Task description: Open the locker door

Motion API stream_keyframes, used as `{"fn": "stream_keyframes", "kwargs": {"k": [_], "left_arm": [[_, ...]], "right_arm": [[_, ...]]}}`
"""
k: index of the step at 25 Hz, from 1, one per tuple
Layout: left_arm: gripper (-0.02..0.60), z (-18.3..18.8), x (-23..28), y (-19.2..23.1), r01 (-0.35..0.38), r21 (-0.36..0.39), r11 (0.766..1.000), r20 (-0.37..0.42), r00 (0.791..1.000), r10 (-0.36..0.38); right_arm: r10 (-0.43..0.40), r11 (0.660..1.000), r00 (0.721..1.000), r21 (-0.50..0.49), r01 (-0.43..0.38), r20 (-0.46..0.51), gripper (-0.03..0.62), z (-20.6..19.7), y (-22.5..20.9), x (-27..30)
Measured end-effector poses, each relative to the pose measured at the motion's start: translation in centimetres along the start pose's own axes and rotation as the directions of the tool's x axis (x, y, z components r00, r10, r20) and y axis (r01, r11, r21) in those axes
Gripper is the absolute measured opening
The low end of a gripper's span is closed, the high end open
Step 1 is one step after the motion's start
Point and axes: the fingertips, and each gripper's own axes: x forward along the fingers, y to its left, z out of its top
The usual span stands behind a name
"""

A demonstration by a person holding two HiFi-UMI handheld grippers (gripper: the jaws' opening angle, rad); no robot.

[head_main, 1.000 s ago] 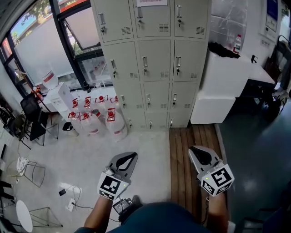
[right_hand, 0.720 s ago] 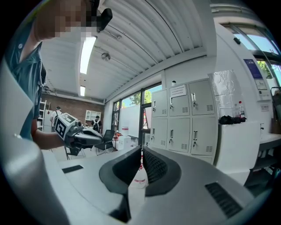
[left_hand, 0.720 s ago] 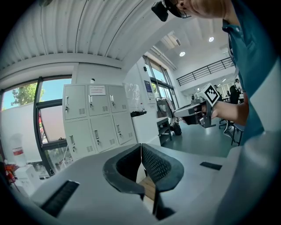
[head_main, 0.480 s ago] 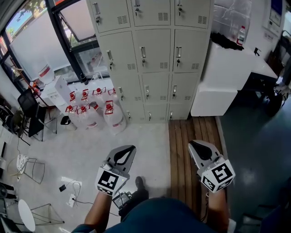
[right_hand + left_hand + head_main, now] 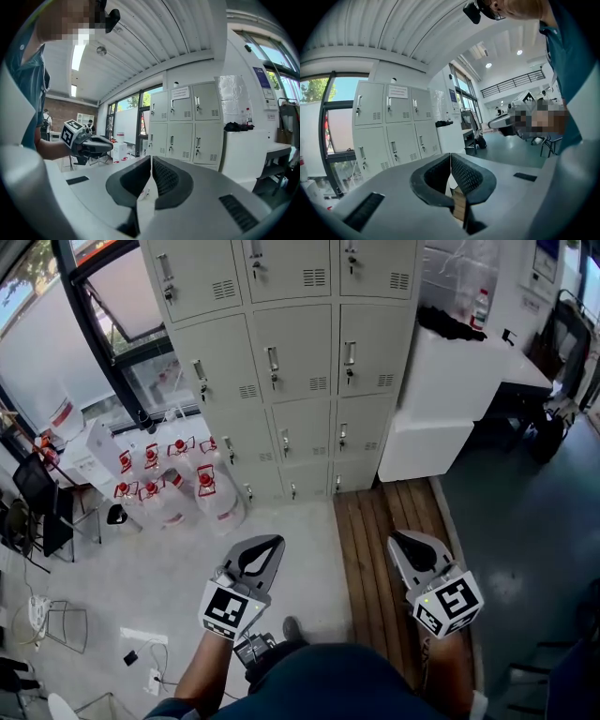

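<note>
- Far off to the left of your left hand-held gripper (image 5: 265, 546), a black chair (image 5: 37, 488) stands below the window (image 5: 56, 362).
- Ahead and to the left of that hand-held gripper, a cluster of clear water jugs (image 5: 202, 498) with red caps sits on the pale floor, at the foot of the lockers' left end.
- You hold your left hand-held gripper low over the pale floor, pointing toward the lockers. Its jaws are pressed together, with nothing between the pads.
- The lockers (image 5: 281, 362), a grey bank three columns wide, stand well ahead of both hand-held grippers. Every door you can see sits flush and closed, each with a small handle and a vent slot. Neither hand-held gripper touches them.
- A strip of wooden floorboards (image 5: 366, 540) runs back from the lockers' foot and passes under your right hand-held gripper (image 5: 403, 544).
- That right hand-held gripper is about level with the left one and points the same way. Its jaws meet tip to tip and hold nothing.
- Ahead and to the right of it, a white desk (image 5: 469, 371) stands against the lockers' right side. It carries a dark bundle (image 5: 450, 326) and a small bottle (image 5: 482, 307).
</note>
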Motion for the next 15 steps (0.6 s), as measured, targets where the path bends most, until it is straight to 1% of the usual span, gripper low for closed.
{"fn": "stream_keyframes", "kwargs": {"k": [8, 15], "left_arm": [[0.017, -1.7, 2.0, 6.9, 0.081, -0.006, 0.997, 0.011, 0.997, -0.081], [0.018, -3.2, 1.7, 12.1, 0.133, -0.01, 0.991, 0.039, 0.99, -0.133]], "right_arm": [[-0.084, 0.996, 0.996, 0.007, 0.084, -0.02, 0.038, 1.0, 0.2, 6.0], [-0.134, 0.991, 0.99, -0.003, 0.134, -0.04, 0.038, 2.0, 2.4, 10.9]]}}
